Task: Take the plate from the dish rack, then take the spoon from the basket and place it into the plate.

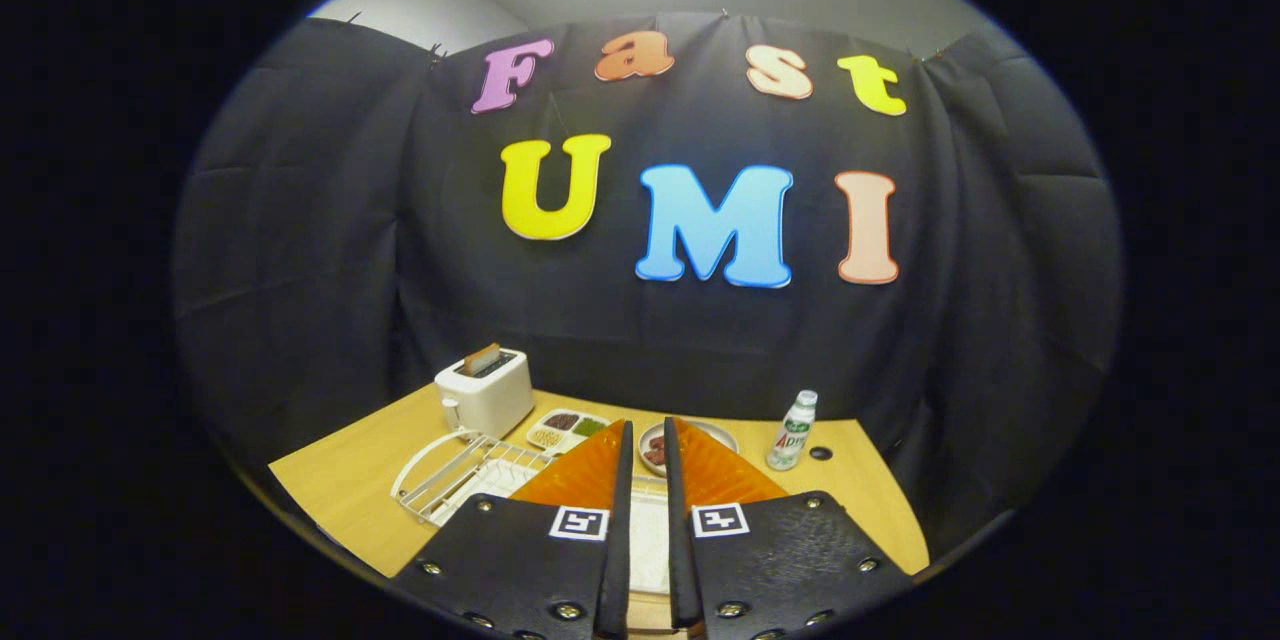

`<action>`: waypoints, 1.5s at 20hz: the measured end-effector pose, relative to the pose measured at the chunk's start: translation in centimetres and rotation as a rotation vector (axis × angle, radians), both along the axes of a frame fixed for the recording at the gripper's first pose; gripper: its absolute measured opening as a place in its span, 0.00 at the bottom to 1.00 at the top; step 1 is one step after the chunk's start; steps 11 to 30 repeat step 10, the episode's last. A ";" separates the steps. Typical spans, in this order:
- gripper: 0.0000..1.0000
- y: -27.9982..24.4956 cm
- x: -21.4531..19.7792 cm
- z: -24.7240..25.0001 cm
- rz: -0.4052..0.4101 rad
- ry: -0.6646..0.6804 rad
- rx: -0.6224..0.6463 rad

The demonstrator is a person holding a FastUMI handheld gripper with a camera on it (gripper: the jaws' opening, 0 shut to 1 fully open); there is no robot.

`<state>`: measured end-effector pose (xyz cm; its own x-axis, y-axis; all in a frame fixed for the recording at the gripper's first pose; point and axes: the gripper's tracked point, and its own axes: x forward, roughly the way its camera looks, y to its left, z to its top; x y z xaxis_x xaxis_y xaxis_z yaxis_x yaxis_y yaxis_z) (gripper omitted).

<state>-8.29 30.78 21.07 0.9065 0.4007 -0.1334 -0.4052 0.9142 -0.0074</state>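
Gripper view: I see the gripper (647, 440) raised above the worktop (340, 480), jaws nearly closed on nothing. The dish rack (455, 470) lies just left of the fingers, near the worktop's left edge. I cannot identify plate or spoon.
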 end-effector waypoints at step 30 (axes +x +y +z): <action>0.16 -5.5 4.1 7.4 -0.102 -0.028 0.128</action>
